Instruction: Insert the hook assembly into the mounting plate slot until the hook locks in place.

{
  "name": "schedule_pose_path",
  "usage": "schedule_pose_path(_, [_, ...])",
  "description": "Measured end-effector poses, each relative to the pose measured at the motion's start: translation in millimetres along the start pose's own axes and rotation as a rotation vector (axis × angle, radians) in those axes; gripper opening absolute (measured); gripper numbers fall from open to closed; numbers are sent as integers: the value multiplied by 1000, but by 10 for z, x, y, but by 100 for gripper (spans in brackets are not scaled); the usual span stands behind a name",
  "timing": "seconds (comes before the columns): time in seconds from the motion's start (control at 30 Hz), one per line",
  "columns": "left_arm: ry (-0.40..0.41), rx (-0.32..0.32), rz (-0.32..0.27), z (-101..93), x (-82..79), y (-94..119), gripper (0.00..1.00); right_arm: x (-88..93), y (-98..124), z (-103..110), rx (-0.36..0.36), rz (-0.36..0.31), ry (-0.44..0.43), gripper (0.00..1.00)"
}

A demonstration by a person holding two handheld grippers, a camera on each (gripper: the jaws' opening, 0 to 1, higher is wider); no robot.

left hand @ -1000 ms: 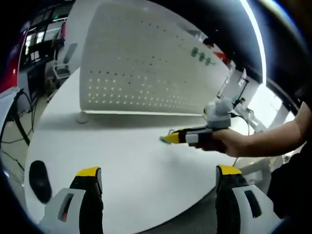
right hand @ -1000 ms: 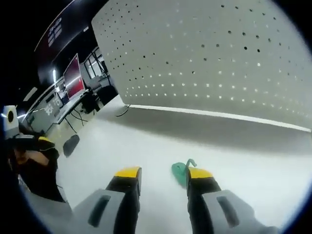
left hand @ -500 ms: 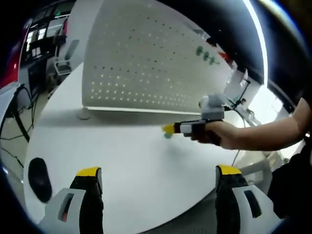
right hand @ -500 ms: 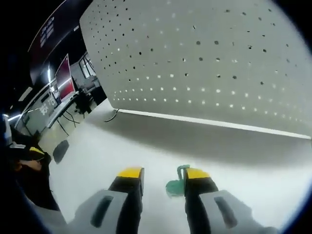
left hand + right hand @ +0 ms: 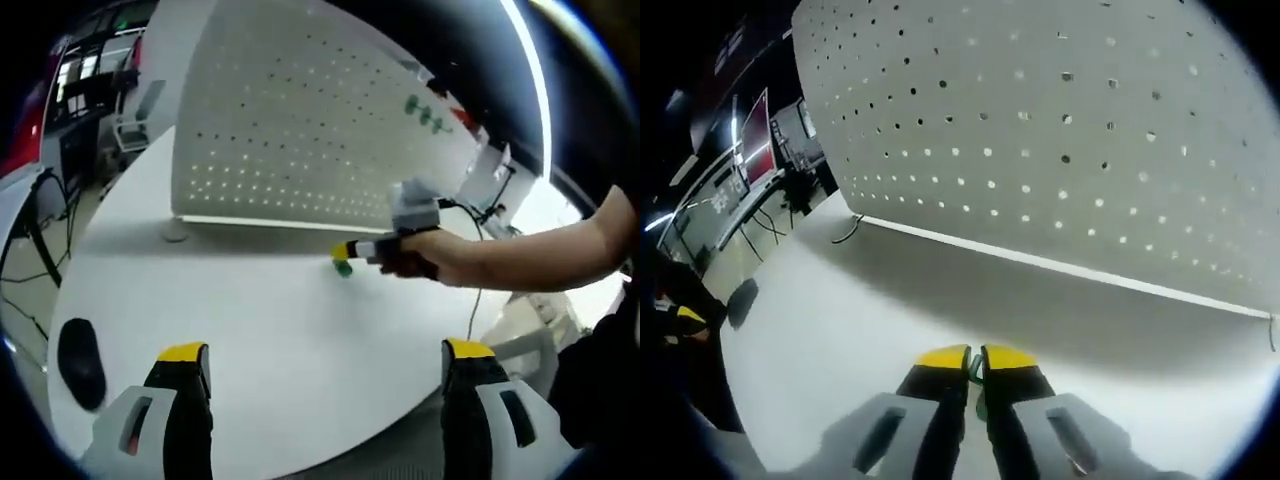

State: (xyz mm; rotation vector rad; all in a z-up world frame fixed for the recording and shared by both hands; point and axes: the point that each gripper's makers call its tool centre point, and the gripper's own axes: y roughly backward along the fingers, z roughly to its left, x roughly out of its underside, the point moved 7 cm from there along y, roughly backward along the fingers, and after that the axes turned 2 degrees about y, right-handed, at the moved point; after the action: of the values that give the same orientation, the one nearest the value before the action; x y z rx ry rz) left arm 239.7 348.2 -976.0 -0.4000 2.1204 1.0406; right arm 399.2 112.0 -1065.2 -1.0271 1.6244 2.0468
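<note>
Across the white desk (image 5: 250, 330) in the left gripper view, your right gripper (image 5: 345, 252) reaches in from the right with its yellow-tipped jaws pressed together on the small green plastic hook assembly (image 5: 343, 268), which hangs just above the desk. The white perforated mounting plate (image 5: 300, 130) stands upright behind it, so the hook lies between you and the plate, near its lower edge. Three more green hooks (image 5: 424, 113) already sit high on the plate's far end. Your left gripper (image 5: 325, 385) is spread wide, holds nothing, and is well back from the plate, so the right hand is much the nearer one. A dark oval mouse (image 5: 80, 365) lies on the desk at the left.

In the right gripper view, the jaws are pinched on the green hook (image 5: 977, 372), of which a thin sliver shows between the tips. The plate (image 5: 1060, 130) rises straight ahead along the jaws' axis, its rows of holes facing you, apart from the hook. The coming move looks like a forward push into one of the lower holes. I can't tell which way the hook's long axis points.
</note>
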Motion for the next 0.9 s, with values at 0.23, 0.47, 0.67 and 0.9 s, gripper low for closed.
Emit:
schedule_pose_path(0.23, [-8,8,-9,-43,-46,-26,97,-9,112,-15,4,-16,13,0])
schedule_pose_path(0.47, [-22,13,-24,-97,-109,-23,97,-129,282,-46,0,-97,16,0])
schedule_pose_path(0.67, [-46,12,-41,-142,-193,11,97,-244,447,-45,-2,-149,11,0])
schedule_pose_path(0.9, [-73,4,-66,-186,-293,74,97,-346,687,-7,-20,-207,4,0])
